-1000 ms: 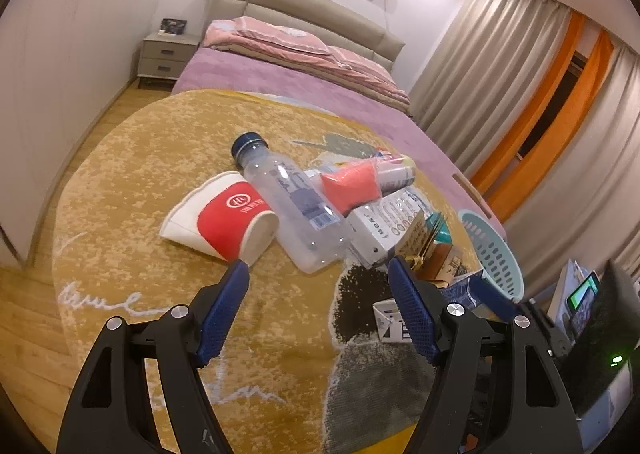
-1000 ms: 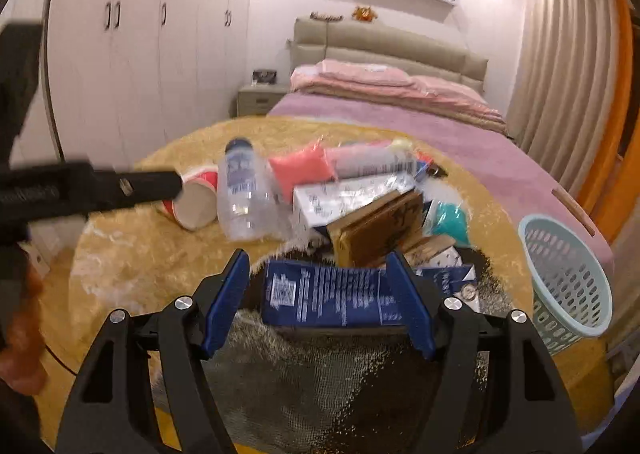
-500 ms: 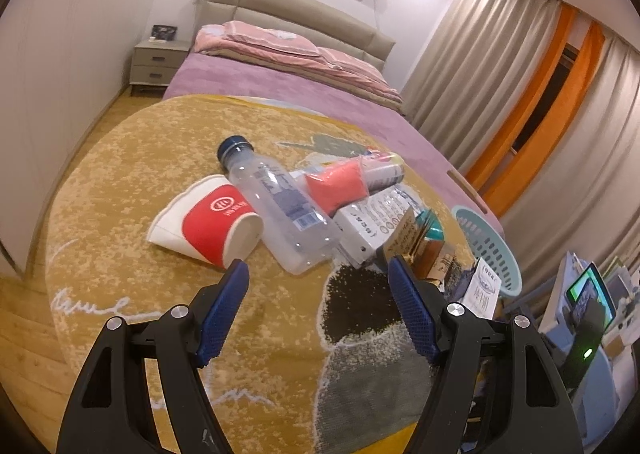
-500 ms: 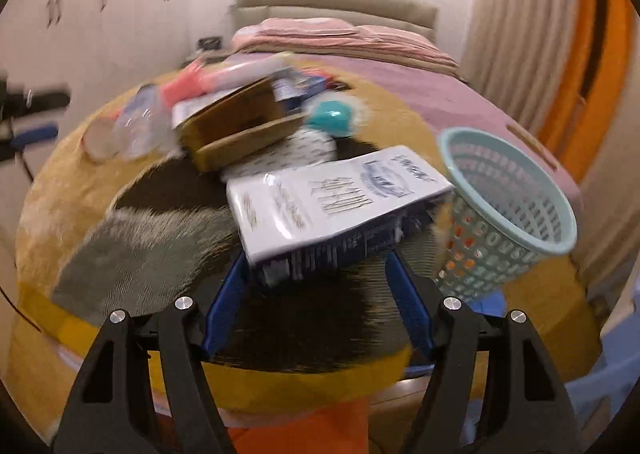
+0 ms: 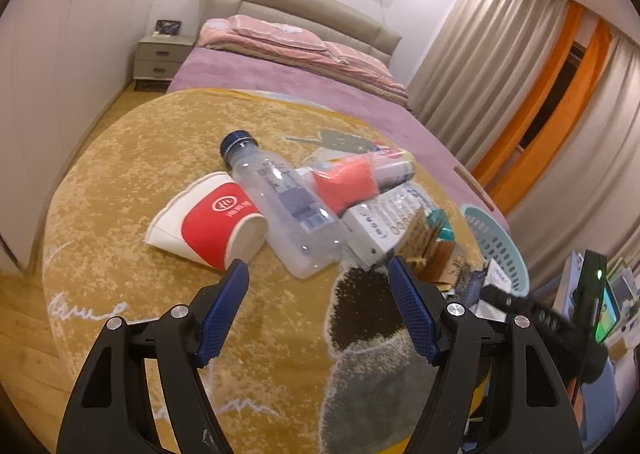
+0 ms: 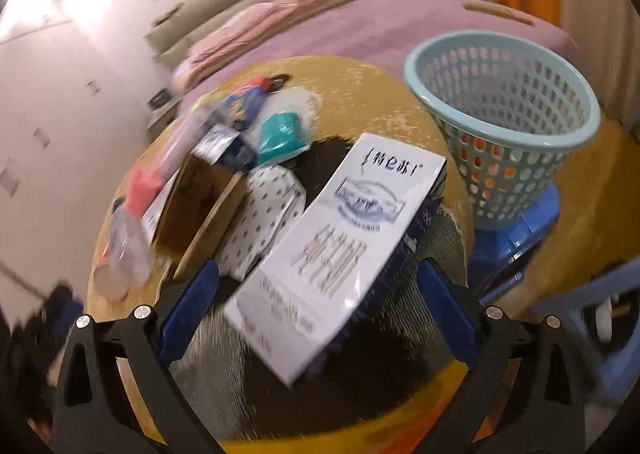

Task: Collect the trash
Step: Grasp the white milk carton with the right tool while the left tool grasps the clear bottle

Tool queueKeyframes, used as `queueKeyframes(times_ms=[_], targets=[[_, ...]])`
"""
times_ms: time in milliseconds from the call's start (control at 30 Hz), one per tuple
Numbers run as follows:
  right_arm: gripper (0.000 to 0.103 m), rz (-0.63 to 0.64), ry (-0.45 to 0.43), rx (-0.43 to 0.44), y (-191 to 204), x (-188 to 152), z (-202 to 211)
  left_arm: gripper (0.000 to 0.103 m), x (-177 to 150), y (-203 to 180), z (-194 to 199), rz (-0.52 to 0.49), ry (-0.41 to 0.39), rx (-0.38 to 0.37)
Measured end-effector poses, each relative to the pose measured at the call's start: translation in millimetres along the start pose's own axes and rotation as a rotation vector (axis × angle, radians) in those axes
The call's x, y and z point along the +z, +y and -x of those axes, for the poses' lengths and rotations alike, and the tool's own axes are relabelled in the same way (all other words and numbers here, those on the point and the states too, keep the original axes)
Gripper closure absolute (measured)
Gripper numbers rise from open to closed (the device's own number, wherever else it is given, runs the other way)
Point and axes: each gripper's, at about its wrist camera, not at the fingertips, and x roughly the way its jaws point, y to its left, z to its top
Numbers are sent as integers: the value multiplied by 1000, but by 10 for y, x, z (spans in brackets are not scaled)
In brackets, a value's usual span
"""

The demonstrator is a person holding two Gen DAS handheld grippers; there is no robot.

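The left gripper [image 5: 318, 286] hangs with its jaws parted and nothing between them, angled down at the round yellow rug [image 5: 120, 182]. Just ahead of its left finger lies a red-and-white paper cup [image 5: 212, 226] on its side, mouth toward the gripper; touching the cup, dead ahead, a clear plastic bottle [image 5: 280, 200] with a dark blue cap lies slantwise. Beyond the bottle to the right sits a pink packet [image 5: 346, 184] on a white box [image 5: 384, 224], all heaped together. Over to the right gripper [image 6: 318, 296]: its jaws are opening, and a white-and-blue carton [image 6: 340, 250] sits tilted between them, its blurred edges clear of both blue pads. Left of the carton lies a brown cardboard box [image 6: 200, 206] and a patterned white packet [image 6: 264, 218]. Ahead and to the right stands the pale teal mesh basket [image 6: 504, 122], upright on a blue stand [image 6: 520, 222], near the carton's far end.
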Motion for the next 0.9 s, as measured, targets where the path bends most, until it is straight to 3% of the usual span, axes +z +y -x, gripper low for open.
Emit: queueKeyframes(times_ms=[267,300,367,533,900], targets=[[9,104,16,-104,194,19,-180,33,235,38,-170,21,24,31],[15,120,17,-106,198,10,-178,33,256,11,-196,15,30,28],[26,175,22,-95,236,7,-182,33,287,-80,-302,-5,56,36],[38,289,23,-49,296,-33,-133,38,314,-102,-607,6,118,89],[39,429,73,26,203,-43,-57,35,453,19,-853,15,145,205]])
